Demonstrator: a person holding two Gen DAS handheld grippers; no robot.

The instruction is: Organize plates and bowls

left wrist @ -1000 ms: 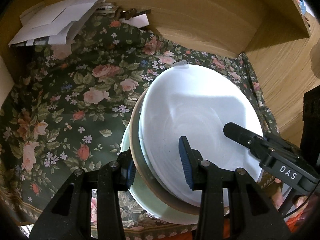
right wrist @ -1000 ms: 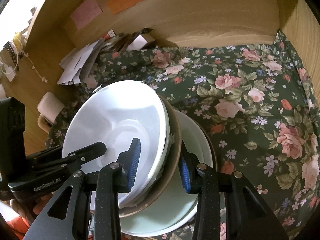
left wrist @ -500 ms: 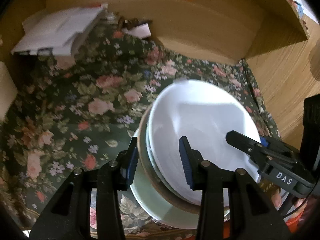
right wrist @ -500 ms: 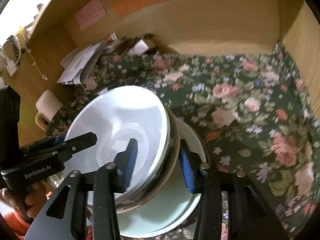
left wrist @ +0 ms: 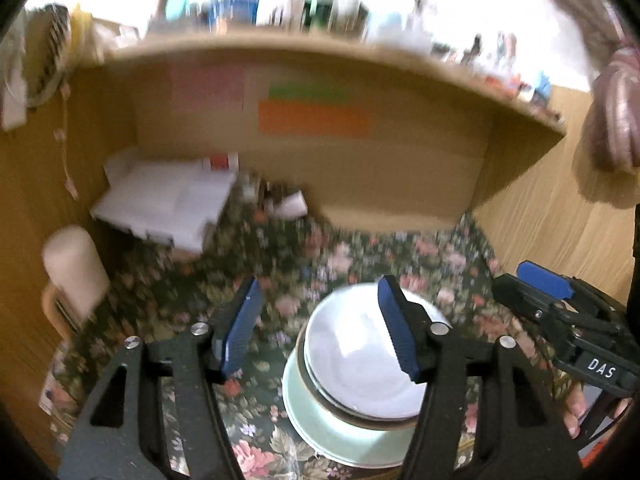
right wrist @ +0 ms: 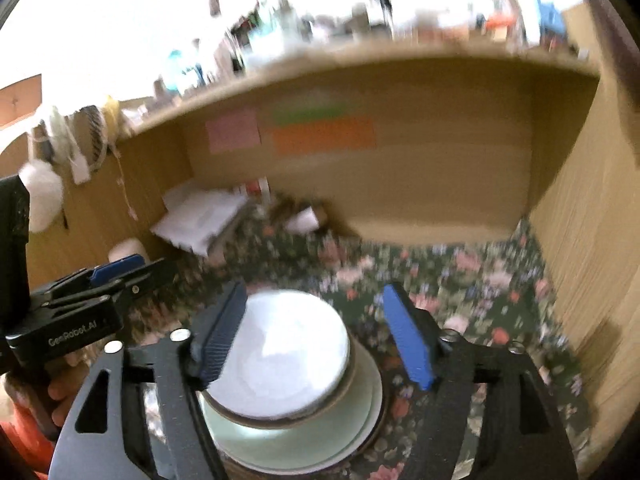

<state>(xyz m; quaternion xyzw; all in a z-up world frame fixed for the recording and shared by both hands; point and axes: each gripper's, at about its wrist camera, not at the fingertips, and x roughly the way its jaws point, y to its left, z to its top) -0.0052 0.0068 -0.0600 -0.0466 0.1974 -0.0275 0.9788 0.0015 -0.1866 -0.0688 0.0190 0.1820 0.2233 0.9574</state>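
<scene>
A white bowl [left wrist: 352,356] sits in a brown-rimmed bowl [left wrist: 320,396] on a pale green plate [left wrist: 320,424], stacked on the floral cloth [left wrist: 296,276]. The same stack shows in the right wrist view: white bowl [right wrist: 288,352], green plate [right wrist: 320,436]. My left gripper [left wrist: 320,324] is open and empty, raised above the stack's left side. My right gripper [right wrist: 316,332] is open and empty above the stack. Each gripper shows in the other's view: the right [left wrist: 560,320], the left [right wrist: 92,292]. Both views are blurred.
A wooden alcove with back wall [left wrist: 360,184] and side wall [right wrist: 592,240] encloses the cloth. White papers [left wrist: 168,204] and small clutter [left wrist: 292,204] lie at the back left. A cream object [left wrist: 76,264] stands at the left. A crowded shelf [left wrist: 320,8] runs above.
Both grippers let go of the stacked bowls, opened wide and pulled back and up. The stack now rests level on the cloth, smaller in both views.
</scene>
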